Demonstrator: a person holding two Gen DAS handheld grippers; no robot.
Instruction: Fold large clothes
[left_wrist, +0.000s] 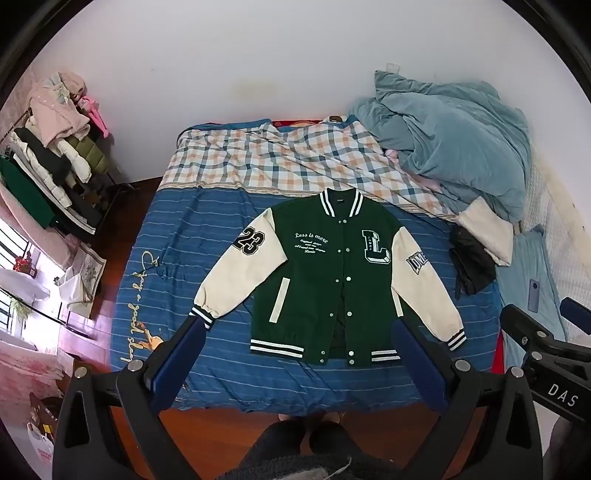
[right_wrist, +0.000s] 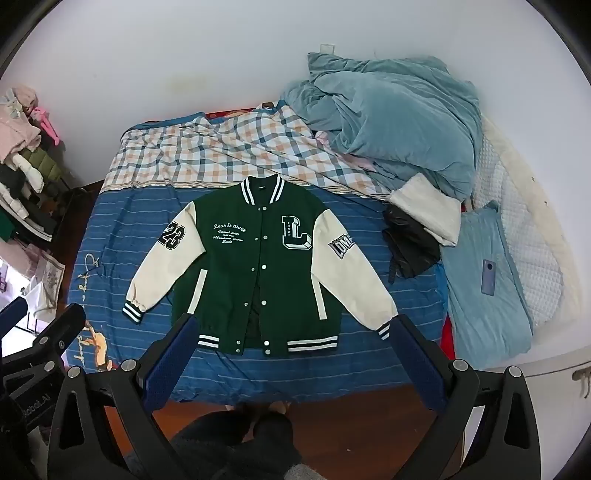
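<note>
Below and ahead of both wide-open, empty hand-held grippers, left and right, the green-and-cream varsity jacket lies flat, front up on the bed, probably soft yet bulky, best pinched at cuffs or shoulder seams.

Your left gripper hangs above the near edge of the bed, jaws wide apart and empty. Beyond it the green jacket lies flat and buttoned on the bed, cream sleeves spread outward. Your right gripper shows to the jacket's right, also clear of it.
</note>
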